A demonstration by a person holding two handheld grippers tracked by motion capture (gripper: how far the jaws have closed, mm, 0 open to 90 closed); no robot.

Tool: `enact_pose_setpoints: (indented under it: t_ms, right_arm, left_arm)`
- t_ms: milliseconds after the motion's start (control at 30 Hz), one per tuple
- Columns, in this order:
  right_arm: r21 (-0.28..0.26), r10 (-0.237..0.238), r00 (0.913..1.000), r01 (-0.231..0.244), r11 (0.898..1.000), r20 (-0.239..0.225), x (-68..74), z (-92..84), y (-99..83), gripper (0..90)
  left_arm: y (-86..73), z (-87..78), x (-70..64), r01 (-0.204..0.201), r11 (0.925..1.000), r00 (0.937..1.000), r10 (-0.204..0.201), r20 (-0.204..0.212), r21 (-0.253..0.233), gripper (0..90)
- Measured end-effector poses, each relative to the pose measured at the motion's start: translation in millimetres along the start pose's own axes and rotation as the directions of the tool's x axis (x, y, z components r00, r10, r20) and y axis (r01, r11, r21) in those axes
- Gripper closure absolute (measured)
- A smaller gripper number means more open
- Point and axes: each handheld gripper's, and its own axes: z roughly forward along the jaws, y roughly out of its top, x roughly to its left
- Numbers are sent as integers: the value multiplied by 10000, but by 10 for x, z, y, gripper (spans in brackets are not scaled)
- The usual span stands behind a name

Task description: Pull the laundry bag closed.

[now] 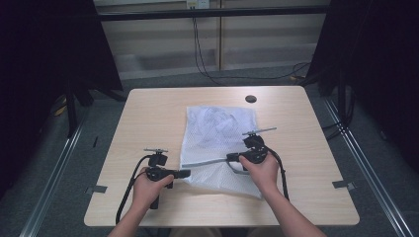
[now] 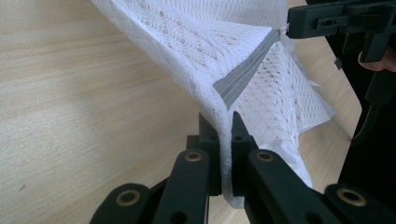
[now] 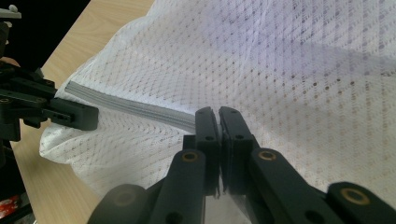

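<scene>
A white mesh bag lies on the light wooden table, with a grey zipper running across its near part. My left gripper is shut on the bag's left edge at the zipper's end; in the left gripper view the mesh is pinched between the jaws of that gripper, and the zipper rises away to the right gripper. My right gripper is shut at the zipper's other end, on its pull. In the right gripper view its jaws close where the zipper ends, with the left gripper beyond.
A small round black disc sits near the table's far edge. Black curtains stand on both sides, and cables trail over the floor behind. Metal rails run along the floor on either side.
</scene>
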Motion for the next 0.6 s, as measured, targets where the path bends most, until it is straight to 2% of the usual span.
enact_pose_setpoints:
  t_ms: [233,300,433,600]
  right_arm:
    - [53,-42,10000,41,10000,36,-2,8,-2,868]
    - [70,-72,9999,71,10000,112,0,5,-1,868]
    - [53,-29,9996,28,10000,286,-36,-29,-7,868]
    - [1,-10,9998,10,10000,213,-61,-72,-9,868]
  left_arm:
    - [0,-2,1,49,10000,10000,-49,-32,24,891]
    - [1,-14,6,18,10000,9997,-16,-225,52,891]
    - [7,-42,20,96,9999,9999,-97,-140,-66,891]
    - [6,-30,18,41,10000,9999,-42,-146,-43,891]
